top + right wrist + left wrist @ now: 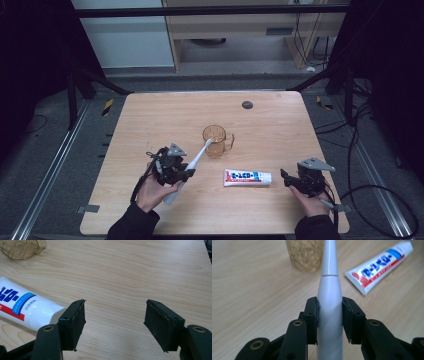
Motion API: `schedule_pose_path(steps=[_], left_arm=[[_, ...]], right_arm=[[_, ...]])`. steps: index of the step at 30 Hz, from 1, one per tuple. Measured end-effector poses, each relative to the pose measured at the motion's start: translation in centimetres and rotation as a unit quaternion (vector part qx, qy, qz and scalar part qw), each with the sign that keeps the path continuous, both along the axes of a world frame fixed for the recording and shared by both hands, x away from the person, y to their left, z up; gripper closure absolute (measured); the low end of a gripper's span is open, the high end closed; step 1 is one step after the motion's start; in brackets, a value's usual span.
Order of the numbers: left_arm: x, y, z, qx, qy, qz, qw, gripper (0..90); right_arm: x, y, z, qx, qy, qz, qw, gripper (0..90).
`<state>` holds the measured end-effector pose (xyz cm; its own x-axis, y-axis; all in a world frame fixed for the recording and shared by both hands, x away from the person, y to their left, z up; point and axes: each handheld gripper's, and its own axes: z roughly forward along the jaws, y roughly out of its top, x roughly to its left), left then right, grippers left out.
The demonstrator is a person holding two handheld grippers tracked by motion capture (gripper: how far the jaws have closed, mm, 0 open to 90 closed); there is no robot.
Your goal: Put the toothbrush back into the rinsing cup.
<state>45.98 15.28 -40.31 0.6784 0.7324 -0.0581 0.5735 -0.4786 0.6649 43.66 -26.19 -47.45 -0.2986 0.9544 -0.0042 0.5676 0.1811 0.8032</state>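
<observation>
Now the left gripper pinches a white electric toothbrush by its thick handle; in the left gripper view both black pads press flat against the handle's sides. Seen from the high view, the toothbrush slants from about seven o'clock up toward one o'clock, and its head lies over the rim of the amber cup, though whether it touches the rim I cannot tell at this size. The cup stands upright near the middle of the wooden table, its handle toward three o'clock. At about five o'clock from the cup, a toothpaste tube lies flat, cap end toward three o'clock. The right gripper hovers just beside that cap, at three o'clock from the tube, its jaws spread wide with bare wood between them.
</observation>
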Motion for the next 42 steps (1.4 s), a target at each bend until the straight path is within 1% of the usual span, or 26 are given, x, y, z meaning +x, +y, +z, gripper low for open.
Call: schedule_pose_path(steps=[2, 4, 6, 9, 12, 15, 18, 22, 24, 25, 26, 27, 28, 29, 30, 31, 33, 34, 35, 36, 37, 40, 42], left_arm=[[0.0, 0.2, 0.1, -0.012, -0.017, 0.011, 0.9997, 66.6], [0.1, 0.5, 0.3, -0.019, -0.033, 0.019, 0.9991, 66.6], [0.2, 0.7, 0.5, -0.026, -0.050, 0.029, 0.9980, 66.7], [0.5, 1.2, 1.0, -0.038, -0.068, 0.043, 0.9961, 66.6], [1.0, 1.4, 1.5, -0.045, -0.082, 0.050, 0.9944, 66.6], [1.7, 1.4, 2.1, -0.058, -0.095, 0.056, 0.9923, 66.7], [2.5, 1.1, 2.7, -0.079, -0.104, 0.059, 0.9897, 66.6], [3.4, 0.6, 3.6, -0.096, -0.115, 0.064, 0.9866, 66.7], [3.9, 0.4, 4.0, -0.101, -0.124, 0.065, 0.9851, 66.7], [3.9, 0.4, 4.0, -0.101, -0.124, 0.065, 0.9851, 66.7], [4.3, 0.2, 4.5, -0.106, -0.133, 0.067, 0.9832, 66.7], [4.5, 0.1, 4.7, -0.110, -0.137, 0.068, 0.9822, 66.7], [4.5, 0.1, 4.7, -0.110, -0.137, 0.068, 0.9822, 66.7], [5.0, -0.1, 5.0, -0.119, -0.141, 0.069, 0.9804, 66.6], [5.2, -0.2, 5.2, -0.121, -0.146, 0.070, 0.9794, 66.7], [5.5, -0.3, 5.3, -0.125, -0.146, 0.072, 0.9788, 66.7], [5.8, -0.6, 5.5, -0.130, -0.151, 0.073, 0.9773, 66.7], [5.8, -0.6, 5.5, -0.130, -0.151, 0.073, 0.9773, 66.7], [6.0, -0.9, 5.8, -0.134, -0.161, 0.073, 0.9751, 66.7], [6.1, -1.0, 5.8, -0.135, -0.166, 0.073, 0.9742, 66.7], [6.2, -1.1, 5.9, -0.140, -0.173, 0.076, 0.9719, 66.6], [6.5, -1.3, 5.9, -0.154, -0.184, 0.082, 0.9672, 66.6], [6.7, -1.6, 6.0, -0.157, -0.190, 0.083, 0.9657, 66.6]], right_arm=[[0.0, 0.0, 0.0, 0.002, 0.001, 0.000, 1.0000, 32.4], [0.0, 0.0, -0.1, -0.001, 0.000, 0.000, 1.0000, 32.2], [0.1, 0.0, -0.1, -0.001, -0.001, -0.001, 1.0000, 31.8], [0.1, 0.0, -0.1, 0.002, 0.000, -0.002, 1.0000, 31.1], [0.2, 0.1, -0.2, 0.002, 0.000, -0.003, 1.0000, 30.2], [0.2, 0.1, -0.2, 0.003, 0.000, -0.004, 1.0000, 29.6], [0.2, 0.1, -0.2, 0.008, 0.001, -0.004, 1.0000, 29.2], [0.2, 0.0, -0.2, 0.010, 0.001, -0.003, 0.9999, 30.2], [0.2, 0.1, -0.3, 0.010, -0.002, -0.006, 0.9999, 31.1], [0.2, 0.1, -0.3, 0.010, -0.002, -0.006, 0.9999, 31.1], [0.1, 0.1, -0.3, 0.001, -0.009, -0.008, 0.9999, 31.3], [0.1, 0.1, -0.2, 0.003, -0.012, -0.009, 0.9999, 31.4], [0.0, 0.1, -0.3, 0.004, -0.015, -0.011, 0.9998, 31.4], [0.0, 0.0, -0.3, 0.004, -0.018, -0.012, 0.9998, 31.4], [0.0, 0.0, -0.3, 0.006, -0.018, -0.012, 0.9997, 31.4], [0.0, 0.0, -0.4, 0.003, -0.019, -0.012, 0.9997, 31.5], [0.0, 0.0, -0.4, -0.001, -0.023, -0.013, 0.9997, 31.5], [0.0, 0.0, -0.4, -0.001, -0.023, -0.013, 0.9997, 31.5], [0.0, -0.1, -0.4, 0.001, -0.026, -0.014, 0.9996, 31.5], [0.0, -0.1, -0.4, 0.000, -0.028, -0.015, 0.9995, 31.5], [0.0, -0.1, -0.4, -0.001, -0.029, -0.015, 0.9995, 31.5], [0.1, -0.1, -0.5, 0.000, -0.030, -0.016, 0.9994, 31.6], [0.1, -0.1, -0.5, -0.001, -0.031, -0.017, 0.9994, 31.6]])
